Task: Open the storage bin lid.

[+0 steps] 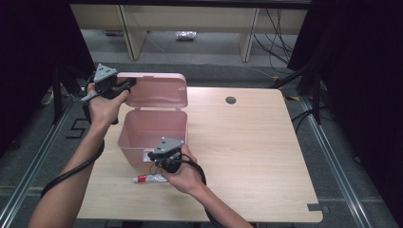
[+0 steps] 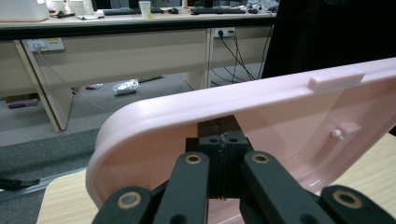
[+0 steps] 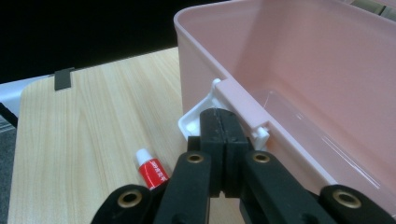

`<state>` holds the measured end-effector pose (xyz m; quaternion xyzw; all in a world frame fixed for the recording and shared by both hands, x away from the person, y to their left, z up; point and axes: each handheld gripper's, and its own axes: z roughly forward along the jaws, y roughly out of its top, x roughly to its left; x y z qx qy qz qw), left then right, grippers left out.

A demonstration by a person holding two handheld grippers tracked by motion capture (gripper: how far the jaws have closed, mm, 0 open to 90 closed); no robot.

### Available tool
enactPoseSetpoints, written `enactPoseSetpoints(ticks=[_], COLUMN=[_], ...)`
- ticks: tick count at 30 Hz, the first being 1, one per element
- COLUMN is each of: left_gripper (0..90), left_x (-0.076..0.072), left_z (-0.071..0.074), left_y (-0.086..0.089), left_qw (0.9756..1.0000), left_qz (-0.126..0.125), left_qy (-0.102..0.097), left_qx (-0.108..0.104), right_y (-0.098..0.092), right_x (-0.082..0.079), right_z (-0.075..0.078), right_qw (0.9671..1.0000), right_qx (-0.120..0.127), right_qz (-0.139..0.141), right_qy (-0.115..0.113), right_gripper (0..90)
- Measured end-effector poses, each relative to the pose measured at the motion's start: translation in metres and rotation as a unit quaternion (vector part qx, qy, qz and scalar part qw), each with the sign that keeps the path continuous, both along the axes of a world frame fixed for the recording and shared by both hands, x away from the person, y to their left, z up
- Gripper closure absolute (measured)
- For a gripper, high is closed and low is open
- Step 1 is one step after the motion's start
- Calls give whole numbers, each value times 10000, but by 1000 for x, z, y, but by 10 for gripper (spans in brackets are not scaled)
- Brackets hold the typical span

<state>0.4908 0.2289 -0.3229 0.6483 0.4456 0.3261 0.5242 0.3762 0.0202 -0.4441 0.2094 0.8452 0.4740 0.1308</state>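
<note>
Jaws of left gripper [image 2: 223,154] on pink lid [image 2: 280,107] edge, pressed together.

- Box [image 1: 151,137] and lid [image 1: 154,90]: pale pink.
- Latch [image 3: 198,122]: white.
- Tube [image 1: 148,178]: red, white cap.
- Table [image 1: 247,156]: light wood grain.
- Gripper jaws: black.

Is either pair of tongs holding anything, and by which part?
Left tongs clamp the pink plastic box's lid at its rim. Right tongs are shut, holding nothing.
</note>
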Motion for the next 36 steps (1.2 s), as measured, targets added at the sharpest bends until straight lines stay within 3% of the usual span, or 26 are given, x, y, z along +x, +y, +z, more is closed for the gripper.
enactPoseSetpoints(ticks=[2, 3, 5, 13, 16, 17, 22, 24, 27, 30, 32, 33, 34, 36], left_gripper=[896, 896, 896, 896, 896, 896, 896, 896, 896, 896, 896, 896, 896, 896], left_x=[1, 1, 3, 7, 9, 10, 15, 17, 19, 22, 24, 25, 25, 27], left_z=[0, 0, 0, 1, 1, 1, 0, -1, -2, -5, -7, -8, -9, -12], left_y=[0, 0, 0, -2, -2, -2, -3, -4, -4, -4, -3, -3, -3, -3], left_qw=[10000, 10000, 10000, 10000, 10000, 9999, 9999, 9998, 9997, 9995, 9994, 9994, 9993, 9991], left_qz=[6, 9, 9, 50, 59, 74, 103, 118, 144, 178, 196, 211, 216, 239], left_qy=[8, 17, 25, 55, 74, 82, 112, 123, 150, 193, 227, 248, 269, 296], left_qx=[7, 5, 3, 6, 27, 19, 69, 82, 113, 148, 151, 150, 161, 169], right_y=[0, 0, 0, 0, 0, 0, 0, 0, 0, 0, 0, 0, 0, 0], right_x=[1, 0, -1, 0, 1, 0, 0, 1, -1, -1, 1, -1, -1, 1], right_z=[0, 0, 0, 0, 0, 0, 0, 0, 0, 0, 0, 0, 0, 0], right_qw=[9999, 10000, 10000, 10000, 9999, 10000, 10000, 9999, 10000, 10000, 9999, 10000, 10000, 9999], right_qx=[-21, 18, 21, 27, -17, 13, 22, -21, 27, 23, -34, 20, 16, -26], right_qz=[23, -18, -41, -33, 21, -15, -12, 34, -33, -33, 39, -33, -31, 31], right_qy=[-145, -26, 6, 4, -131, -40, -12, -145, 7, 7, -153, 11, 10, -135], right_gripper=[900, 900, 900, 900, 900, 900, 900, 900, 900, 900, 900, 900, 900, 900])
